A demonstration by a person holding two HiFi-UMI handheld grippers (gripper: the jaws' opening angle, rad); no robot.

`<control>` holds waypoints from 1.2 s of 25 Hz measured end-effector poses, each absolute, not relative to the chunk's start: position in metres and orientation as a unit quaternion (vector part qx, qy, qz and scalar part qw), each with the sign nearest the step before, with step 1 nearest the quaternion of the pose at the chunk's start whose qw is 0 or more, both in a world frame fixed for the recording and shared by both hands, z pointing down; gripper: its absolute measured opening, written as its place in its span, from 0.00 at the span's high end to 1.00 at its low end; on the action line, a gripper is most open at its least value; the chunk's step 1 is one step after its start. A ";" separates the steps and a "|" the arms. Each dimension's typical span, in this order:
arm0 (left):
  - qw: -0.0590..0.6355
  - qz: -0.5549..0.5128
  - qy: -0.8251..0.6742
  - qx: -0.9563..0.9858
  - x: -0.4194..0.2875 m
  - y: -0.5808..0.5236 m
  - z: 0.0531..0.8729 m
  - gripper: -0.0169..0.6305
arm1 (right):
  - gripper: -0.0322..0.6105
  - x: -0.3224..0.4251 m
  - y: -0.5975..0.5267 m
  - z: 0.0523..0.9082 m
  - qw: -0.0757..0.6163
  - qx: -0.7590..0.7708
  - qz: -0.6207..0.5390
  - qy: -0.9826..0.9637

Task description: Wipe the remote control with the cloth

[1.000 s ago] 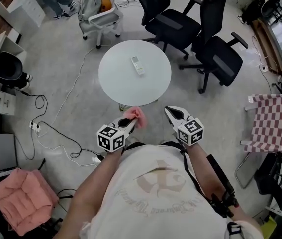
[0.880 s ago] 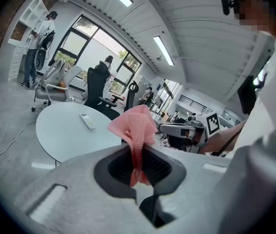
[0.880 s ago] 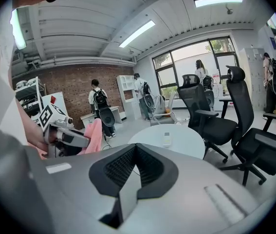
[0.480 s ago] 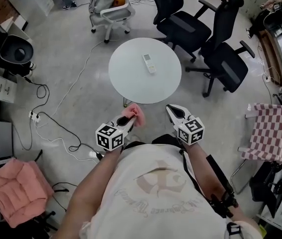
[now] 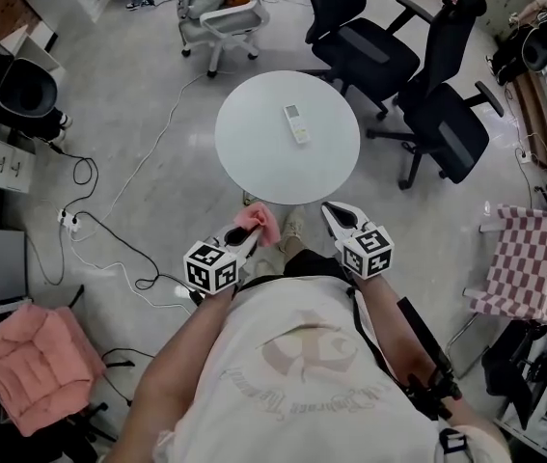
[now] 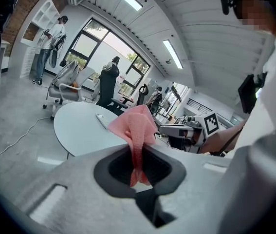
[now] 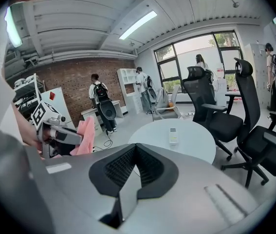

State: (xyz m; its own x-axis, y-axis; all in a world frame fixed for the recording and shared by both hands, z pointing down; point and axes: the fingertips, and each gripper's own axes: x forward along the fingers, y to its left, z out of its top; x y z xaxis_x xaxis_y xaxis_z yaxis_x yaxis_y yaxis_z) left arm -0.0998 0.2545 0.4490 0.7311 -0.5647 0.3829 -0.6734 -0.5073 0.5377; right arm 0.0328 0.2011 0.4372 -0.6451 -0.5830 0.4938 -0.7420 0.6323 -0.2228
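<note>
on the round table (image 5: 254, 152), closer now than a second ago, the remote control (image 5: 296, 123) lies untouched, while the left gripper (image 5: 247, 235) pinches the pink cloth (image 5: 259, 222) and the right gripper (image 5: 335, 214) is closed, empty.

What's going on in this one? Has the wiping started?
Not yet. A person stands just short of a round white table, with a hand-held gripper in each hand. The left hand-held gripper is shut on a pink cloth, which sticks out past its jaws. The right hand-held gripper is shut with nothing in it. The remote control lies on the table beyond both grippers, untouched.
</note>
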 end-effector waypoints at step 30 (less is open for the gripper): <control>0.373 0.142 -0.368 0.840 -0.068 0.039 0.467 0.94 | 0.94 0.051 0.004 0.519 0.298 0.323 0.235 -0.867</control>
State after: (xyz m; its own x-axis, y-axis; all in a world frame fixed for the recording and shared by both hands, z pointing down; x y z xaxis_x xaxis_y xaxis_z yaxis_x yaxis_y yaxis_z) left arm -0.0676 0.0388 0.4670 0.6880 -0.5126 0.5136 -0.7248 -0.4509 0.5209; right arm 0.0510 0.0043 0.5194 -0.6144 -0.4202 0.6677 -0.6996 0.6815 -0.2149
